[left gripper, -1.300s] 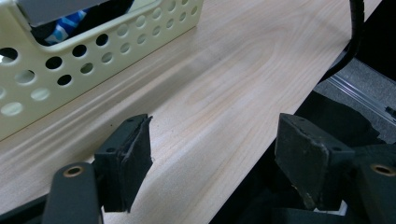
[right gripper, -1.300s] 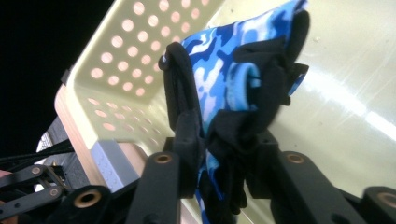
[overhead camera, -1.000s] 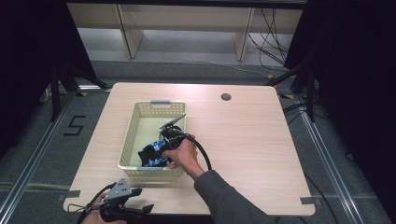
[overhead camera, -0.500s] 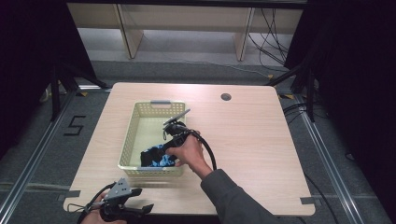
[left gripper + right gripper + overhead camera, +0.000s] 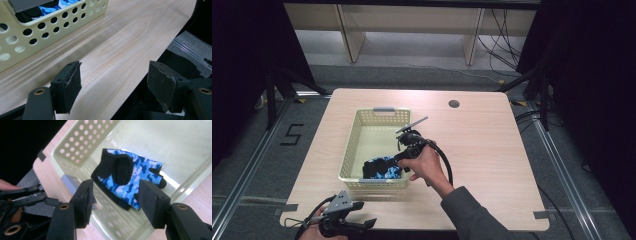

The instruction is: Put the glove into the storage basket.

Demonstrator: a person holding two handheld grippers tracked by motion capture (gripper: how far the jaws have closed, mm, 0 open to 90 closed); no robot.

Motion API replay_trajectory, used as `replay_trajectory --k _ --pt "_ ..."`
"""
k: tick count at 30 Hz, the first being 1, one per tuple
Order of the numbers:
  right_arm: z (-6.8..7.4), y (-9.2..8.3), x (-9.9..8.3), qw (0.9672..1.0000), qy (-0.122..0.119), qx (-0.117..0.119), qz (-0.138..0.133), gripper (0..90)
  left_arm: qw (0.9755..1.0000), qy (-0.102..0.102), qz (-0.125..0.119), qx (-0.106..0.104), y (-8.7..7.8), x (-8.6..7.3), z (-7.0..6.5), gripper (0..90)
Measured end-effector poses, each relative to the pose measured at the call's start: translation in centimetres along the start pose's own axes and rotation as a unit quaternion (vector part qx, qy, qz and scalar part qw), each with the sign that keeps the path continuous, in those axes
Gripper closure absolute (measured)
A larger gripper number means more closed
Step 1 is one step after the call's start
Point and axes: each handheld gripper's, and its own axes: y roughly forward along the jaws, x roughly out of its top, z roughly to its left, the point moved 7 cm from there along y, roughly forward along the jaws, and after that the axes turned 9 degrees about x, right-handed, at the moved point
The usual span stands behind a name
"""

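A blue camouflage glove [image 5: 382,167] [image 5: 130,172] with black trim lies flat in the near end of a pale yellow perforated basket [image 5: 348,155] [image 5: 82,142]. My right gripper [image 5: 399,161] [image 5: 115,195] hovers just above the glove, over the basket's near right corner. Its jaws have just been opening and now stand open, and they grip nothing. My left gripper [image 5: 366,223] [image 5: 115,75] rests at the table's near left edge, open and empty. Ahead of it are the basket's wall [image 5: 50,25] and a strip of the glove [image 5: 57,7].
The wooden table [image 5: 492,150] has a round cable hole [image 5: 454,104] at the back right. A black cable [image 5: 446,162] loops from the right gripper. Shelving stands behind the table. A floor mark "5" [image 5: 292,135] lies to the left.
The right hand has lifted and drawn slightly right from the glove, and its jaws have spread. The glove stays in the basket. The left gripper has not moved.
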Motion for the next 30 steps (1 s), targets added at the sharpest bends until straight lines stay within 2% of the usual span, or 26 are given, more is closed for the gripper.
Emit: replay_trajectory --k 1,2,4,5,7,8,9,10,12,13,14,15,16,17,18,19,23,24,25,26,27,30 --pt "0.2 -0.3 -0.2 0.9999 0.013 0.002 -0.001 45.8 1.0000 0.004 0.007 -0.002 -0.1 -0.1 0.1 26.7" --pt "0.3 -0.5 -0.3 0.9999 0.015 0.004 -0.006 45.2 0.9999 -0.010 0.006 -0.004 0.0 -0.1 -0.1 26.7" --pt "0.4 -0.9 -0.6 0.9998 0.014 0.010 -0.009 43.8 0.9999 0.004 0.012 0.003 0.0 -0.2 0.3 26.6" --pt "0.6 -1.1 -0.7 0.9996 0.015 0.019 -0.014 42.4 1.0000 -0.002 0.002 -0.001 0.1 0.0 0.1 26.4" --pt "0.6 -1.3 -0.9 0.9995 0.015 0.022 -0.016 40.6 1.0000 -0.003 0.002 -0.002 0.1 -0.1 0.1 26.1" --pt "0.6 -1.7 -1.3 0.9990 0.007 0.035 -0.028 38.8 0.9997 0.014 0.017 0.005 -0.1 -0.3 0.5 25.4" --pt "0.6 -1.7 -1.3 0.9990 0.007 0.035 -0.028 38.8 0.9997 0.014 0.017 0.005 -0.1 -0.3 0.5 25.4" --pt "0.6 -1.9 -1.4 0.9988 0.004 0.037 -0.032 38.5 0.9999 -0.011 0.008 0.001 0.1 -0.1 0.2 25.4" --pt "0.3 -2.5 -2.0 0.9980 -0.023 0.042 -0.043 35.6 1.0000 0.003 0.008 0.004 0.1 -0.2 0.5 25.0" --pt "0.3 -2.5 -2.0 0.9980 -0.023 0.042 -0.043 35.6 1.0000 0.003 0.008 0.004 0.1 -0.2 0.5 24.7" --pt "0.3 -3.0 -2.5 0.9974 -0.023 0.047 -0.049 34.7 0.9998 -0.017 0.004 0.004 0.2 -0.1 0.4 24.1" --pt "0.3 -3.0 -2.5 0.9974 -0.023 0.047 -0.049 34.7 0.9998 -0.017 0.004 0.004 0.2 -0.1 0.4 23.9" --pt "0.2 -3.7 -2.9 0.9973 -0.023 0.041 -0.057 33.7 0.9999 0.004 0.010 0.009 0.1 -0.2 0.8 23.8" --pt "0.2 -3.7 -2.9 0.9973 -0.023 0.041 -0.057 33.7 0.9999 0.004 0.010 0.009 0.1 -0.2 0.8 23.7" --pt "0.0 -4.3 -3.4 0.9968 -0.029 0.035 -0.065 32.7 0.9998 -0.013 0.009 0.008 0.2 -0.2 0.7 23.3" --pt "-0.1 -4.6 -3.5 0.9965 -0.032 0.036 -0.068 32.7 0.9999 -0.011 0.001 0.010 0.3 -0.1 0.8 23.1" --pt "-0.4 -5.7 -4.3 0.9951 -0.039 0.031 -0.086 32.4 0.9998 -0.015 -0.003 0.010 0.3 0.0 0.8 21.9" --pt "-0.5 -5.9 -4.5 0.9947 -0.039 0.033 -0.089 32.5 0.9999 -0.005 0.004 0.014 0.3 -0.1 1.0 21.7" --pt "-0.4 -6.2 -4.9 0.9950 -0.027 0.037 -0.089 32.4 0.9998 -0.005 0.006 0.019 0.3 -0.1 1.1 21.4" --pt "-0.9 -6.5 -5.0 0.9942 -0.042 0.029 -0.095 32.3 0.9998 -0.004 0.006 0.018 0.3 -0.1 1.1 21.1" --pt "-1.0 -6.7 -5.3 0.9942 -0.039 0.026 -0.096 31.9 0.9996 -0.025 -0.002 0.009 0.4 0.0 0.8 20.8" --pt "-1.6 -7.2 -6.2 0.9938 -0.050 0.016 -0.098 31.0 0.9998 -0.016 -0.002 0.009 0.3 0.0 0.9 19.7"
